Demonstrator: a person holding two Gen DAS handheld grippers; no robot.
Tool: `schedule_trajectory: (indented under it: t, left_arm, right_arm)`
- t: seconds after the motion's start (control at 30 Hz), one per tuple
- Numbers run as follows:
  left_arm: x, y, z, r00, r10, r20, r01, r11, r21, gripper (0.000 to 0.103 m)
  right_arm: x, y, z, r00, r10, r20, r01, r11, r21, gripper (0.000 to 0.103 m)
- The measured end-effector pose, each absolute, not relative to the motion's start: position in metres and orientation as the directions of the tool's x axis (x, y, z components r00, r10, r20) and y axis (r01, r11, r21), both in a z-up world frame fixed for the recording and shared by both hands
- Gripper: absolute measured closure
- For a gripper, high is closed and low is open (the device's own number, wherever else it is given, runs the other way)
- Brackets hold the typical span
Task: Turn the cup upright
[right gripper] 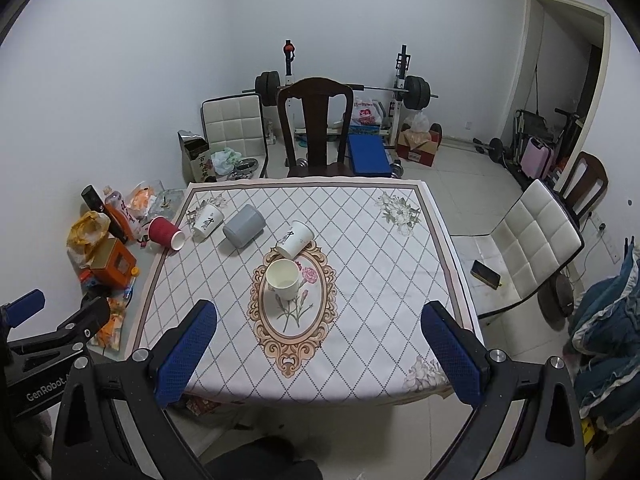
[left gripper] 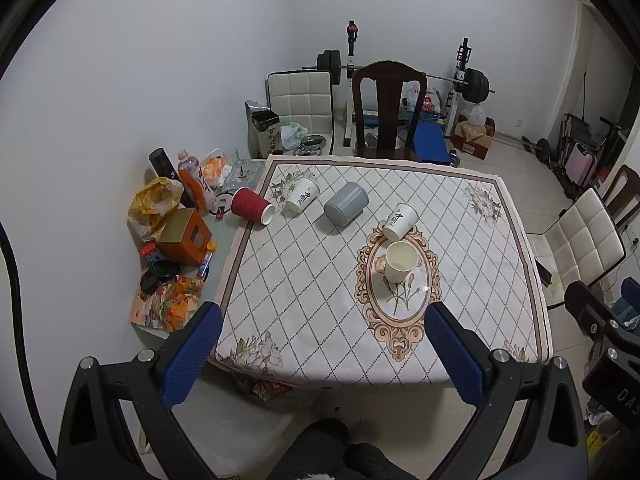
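Both grippers first: we are holding the left gripper (left gripper: 324, 348) and the right gripper (right gripper: 318, 344) short of the near counter edge, each with its jaws standing wide apart and nothing between them. We are also seeing the left gripper's black frame at the left edge of the right wrist view.

Counter (right gripper: 360, 320): we are looking at a white cloth with a diamond grid, corner flowers and an oval medallion (right gripper: 294, 300) at its middle.

Cups, near to far:
- Plain cup (right gripper: 282, 278), cream, is standing upright on the medallion, mouth up.
- Printed cup (right gripper: 295, 238), white with black characters, is lying on its side just beyond the plain cup, at the medallion's far rim; whether the two touch we cannot tell.
- Grey cup (right gripper: 243, 231) is lying on its side further left, apart from the printed cup.
- Second printed cup (right gripper: 207, 221) is lying on its side near the far left corner, just left of the grey cup.
- Red cup (right gripper: 165, 232) is lying on its side at the left edge, white mouth facing us.

Left of the counter we are noting a bottle (left gripper: 194, 180), a yellow bag (left gripper: 154, 200) and an orange box (left gripper: 186, 236). Beyond the far edge a dark chair (right gripper: 316, 128) is standing, with a barbell rack (right gripper: 344, 88) against the wall.
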State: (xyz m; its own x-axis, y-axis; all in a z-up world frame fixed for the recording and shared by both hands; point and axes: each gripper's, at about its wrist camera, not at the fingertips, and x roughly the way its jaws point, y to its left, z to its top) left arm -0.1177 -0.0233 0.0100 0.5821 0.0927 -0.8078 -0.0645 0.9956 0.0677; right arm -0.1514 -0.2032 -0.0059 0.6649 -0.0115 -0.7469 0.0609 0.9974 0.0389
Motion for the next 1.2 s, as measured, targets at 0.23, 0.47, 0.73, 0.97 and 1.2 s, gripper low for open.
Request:
schedule_trajectory:
  t: [0.23,0.47,0.73,0.97,1.2]
  left_arm:
    - [-0.1192,-0.0231,0.0100,0.583,0.094,-0.807,-0.065,0.996,0.069,0.000]
    - [-0.1195,-0.0245,0.0102,0.583,0.096,-0.807,-0.069,0.995,0.069,0.000]
    - [-0.1222,-0.0233,0.0120,0.586,0.100,-0.804,-0.069,0.995,0.073,0.000]
    - [-0.1234,-0.0218,0.0144,0.589,0.098,-0.802,-0.065,0.995,0.074,0.000]
    - [-0.1228,-0.0210,0.0156,0.589,0.098,-0.802,-0.063,0.995,0.074,0.000]
  right_arm:
    - [-0.1552,-0.2023,-0.0066,0.659,-0.012,-0.752,0.053,0.998,0.031,0.000]
    - [-0.1570,-0.2030,-0.0087,0.659,-0.014,-0.752,0.059,0.998,0.034,0.000]
    - [-0.1588,-0.2035,-0.0109,0.660,-0.016,-0.751,0.062,0.998,0.033,0.000]
    - [-0.1592,-0.2033,-0.0109,0.660,-0.015,-0.751,0.060,0.998,0.033,0.000]
    - [-0.1581,-0.2033,-0.0105,0.661,-0.016,-0.750,0.061,0.998,0.032,0.000]
